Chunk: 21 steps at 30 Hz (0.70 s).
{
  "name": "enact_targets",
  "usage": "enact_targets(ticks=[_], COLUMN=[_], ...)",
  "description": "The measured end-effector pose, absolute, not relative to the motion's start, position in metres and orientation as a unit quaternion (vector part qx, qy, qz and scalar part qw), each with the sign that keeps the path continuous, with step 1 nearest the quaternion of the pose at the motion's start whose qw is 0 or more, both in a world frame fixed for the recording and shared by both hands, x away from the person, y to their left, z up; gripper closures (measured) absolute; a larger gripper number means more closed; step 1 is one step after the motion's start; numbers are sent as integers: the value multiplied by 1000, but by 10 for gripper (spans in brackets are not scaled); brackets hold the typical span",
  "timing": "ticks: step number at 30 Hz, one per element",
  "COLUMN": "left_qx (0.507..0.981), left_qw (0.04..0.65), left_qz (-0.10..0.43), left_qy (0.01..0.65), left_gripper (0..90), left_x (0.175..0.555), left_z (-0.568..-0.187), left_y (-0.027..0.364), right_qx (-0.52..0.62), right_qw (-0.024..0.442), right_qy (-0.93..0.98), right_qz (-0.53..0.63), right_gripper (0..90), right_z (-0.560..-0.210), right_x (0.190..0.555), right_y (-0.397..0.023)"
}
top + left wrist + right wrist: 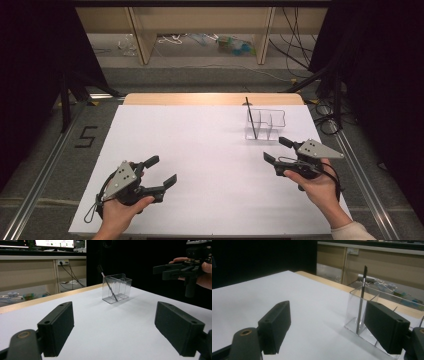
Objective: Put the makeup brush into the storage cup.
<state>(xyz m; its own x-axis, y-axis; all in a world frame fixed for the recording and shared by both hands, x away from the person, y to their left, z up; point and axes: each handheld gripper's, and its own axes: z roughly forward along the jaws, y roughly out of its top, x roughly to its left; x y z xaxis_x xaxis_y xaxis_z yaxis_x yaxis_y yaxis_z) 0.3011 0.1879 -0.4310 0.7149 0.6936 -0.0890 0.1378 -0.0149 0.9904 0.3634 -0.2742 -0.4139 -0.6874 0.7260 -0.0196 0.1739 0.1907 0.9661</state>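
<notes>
one pen (250, 119) upright in clear organizer (272, 120); right gripper (278, 150) spread, approaching; left gripper (164, 171) spread, idle. next: centre jaws on pen.

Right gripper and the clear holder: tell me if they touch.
Apart. High view shows white table between the right gripper and the clear holder.

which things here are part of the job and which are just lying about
In the job:
- clear holder
- pen standing in it
- right gripper, open, near the holder
- left gripper, open

Lying about:
- clutter on the floor beyond the table
- cables
</notes>
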Motion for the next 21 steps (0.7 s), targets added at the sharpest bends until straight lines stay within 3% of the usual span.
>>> enact_targets(ticks=[9, 21], left_qx=[679, 676], left_qw=[627, 627], left_qz=[224, 224], left_qy=[308, 316], left_gripper=[160, 160], left_x=[301, 299], left_z=[-431, -433], left_y=[194, 200], right_qx=[312, 304], right_qw=[219, 231], right_qy=[738, 736], right_qz=[557, 559], right_gripper=[226, 218], right_z=[-420, -426], right_x=[343, 331], right_y=[-271, -270])
